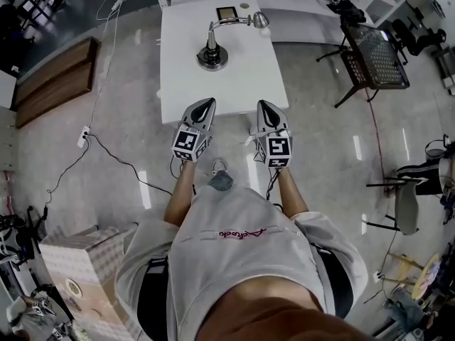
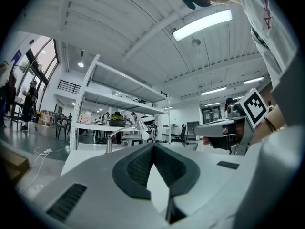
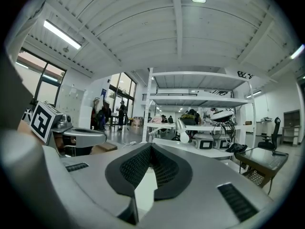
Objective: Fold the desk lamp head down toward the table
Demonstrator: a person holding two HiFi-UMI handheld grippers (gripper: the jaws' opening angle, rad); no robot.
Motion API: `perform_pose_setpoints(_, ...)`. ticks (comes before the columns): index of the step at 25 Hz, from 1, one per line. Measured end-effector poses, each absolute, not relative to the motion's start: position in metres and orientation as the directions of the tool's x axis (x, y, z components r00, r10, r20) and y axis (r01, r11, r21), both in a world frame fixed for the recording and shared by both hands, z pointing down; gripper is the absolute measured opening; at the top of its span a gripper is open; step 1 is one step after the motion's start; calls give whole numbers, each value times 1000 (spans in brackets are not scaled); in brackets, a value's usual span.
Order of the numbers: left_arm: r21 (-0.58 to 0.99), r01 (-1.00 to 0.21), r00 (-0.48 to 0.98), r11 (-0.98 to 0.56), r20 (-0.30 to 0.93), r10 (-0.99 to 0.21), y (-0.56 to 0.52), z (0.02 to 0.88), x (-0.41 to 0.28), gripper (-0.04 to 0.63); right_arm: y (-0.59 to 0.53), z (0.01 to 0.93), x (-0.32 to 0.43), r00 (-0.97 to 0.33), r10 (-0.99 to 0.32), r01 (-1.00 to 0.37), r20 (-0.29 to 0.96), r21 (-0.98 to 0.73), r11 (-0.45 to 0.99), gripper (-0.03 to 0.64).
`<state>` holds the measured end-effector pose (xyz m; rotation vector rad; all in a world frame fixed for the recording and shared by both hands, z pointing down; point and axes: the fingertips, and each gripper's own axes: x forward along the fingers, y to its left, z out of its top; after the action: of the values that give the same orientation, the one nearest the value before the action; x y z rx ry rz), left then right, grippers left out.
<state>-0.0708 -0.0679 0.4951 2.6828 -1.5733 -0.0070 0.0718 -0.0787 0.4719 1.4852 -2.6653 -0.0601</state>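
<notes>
The desk lamp (image 1: 212,54) stands on the bench (image 1: 238,91), near its middle and toward the far side. The lamp head (image 1: 260,20) reaches toward the bench's far right corner. A small device (image 1: 227,12) lies at the bench's far edge. The left gripper (image 1: 207,104) and right gripper (image 1: 264,106) are side by side over the bench's near edge. A stand (image 1: 375,55) sits on the floor right of the bench, and a cable (image 1: 106,41) runs along the floor to the bench's left.

Two tools held out, side by side.
Left tool (image 1: 201,110) and right tool (image 1: 267,111) point level, jaws closed, nothing between them.
</notes>
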Motion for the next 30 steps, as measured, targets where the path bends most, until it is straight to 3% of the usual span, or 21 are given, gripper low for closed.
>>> perform_pose_setpoints(17,17,-843,537,-537,-20,-844,-188,482,-108,28,-189,450,43,-448,-894,-888,17,105,447,3)
perform_pose_setpoints(30,44,-832,555,-553,31,-831,-205,506,-119,28,-203,475,37,-419,-906,-903,63,77,423,3)
